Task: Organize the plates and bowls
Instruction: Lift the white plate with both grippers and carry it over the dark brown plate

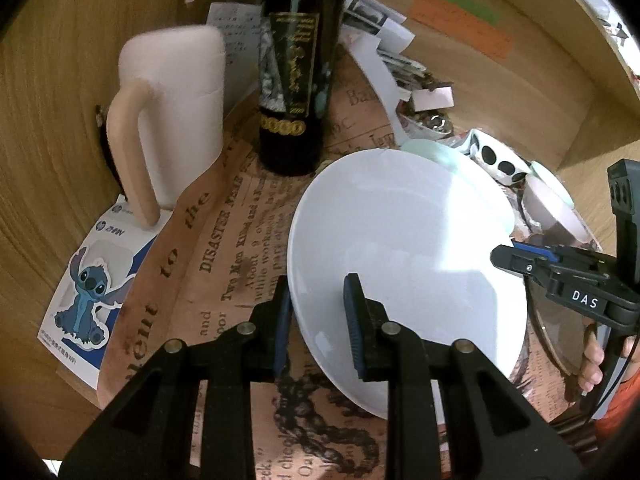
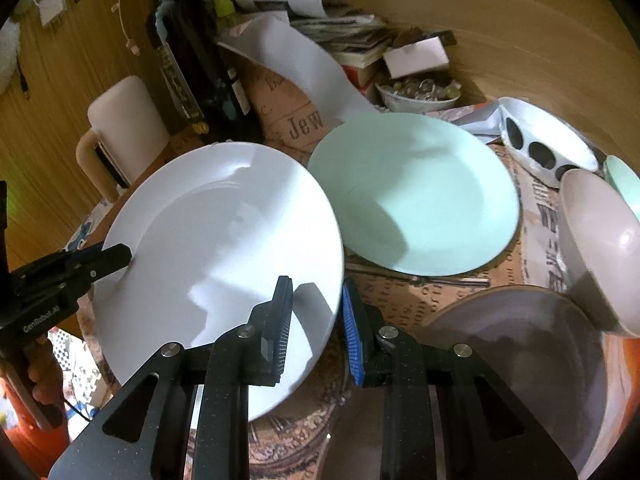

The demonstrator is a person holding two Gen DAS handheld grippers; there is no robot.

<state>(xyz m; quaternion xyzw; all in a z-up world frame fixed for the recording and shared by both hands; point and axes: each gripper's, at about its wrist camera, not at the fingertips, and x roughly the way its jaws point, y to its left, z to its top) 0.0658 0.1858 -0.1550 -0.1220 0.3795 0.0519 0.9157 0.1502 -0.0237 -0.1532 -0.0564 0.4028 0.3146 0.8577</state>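
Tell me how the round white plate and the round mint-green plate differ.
The round white plate is held tilted, its rim between the pads of the left gripper and right gripper; the round mint-green plate is gripped by neither and lies on the newspaper-print cloth. The white plate's edge overlaps the green one in the right wrist view. Both are empty.

My left tongs (image 1: 318, 320) clamp the near-left rim of the white plate (image 1: 404, 248), one pad below the rim and one on top. My right tongs (image 1: 505, 258) pinch the same plate at its right edge, so it sits tilted above the newspaper-print surface (image 1: 224, 240). Behind it stand a dark bottle (image 1: 296, 80) and a pale jug (image 1: 176, 120), with a cartoon sticker card (image 1: 90, 284) at the left.
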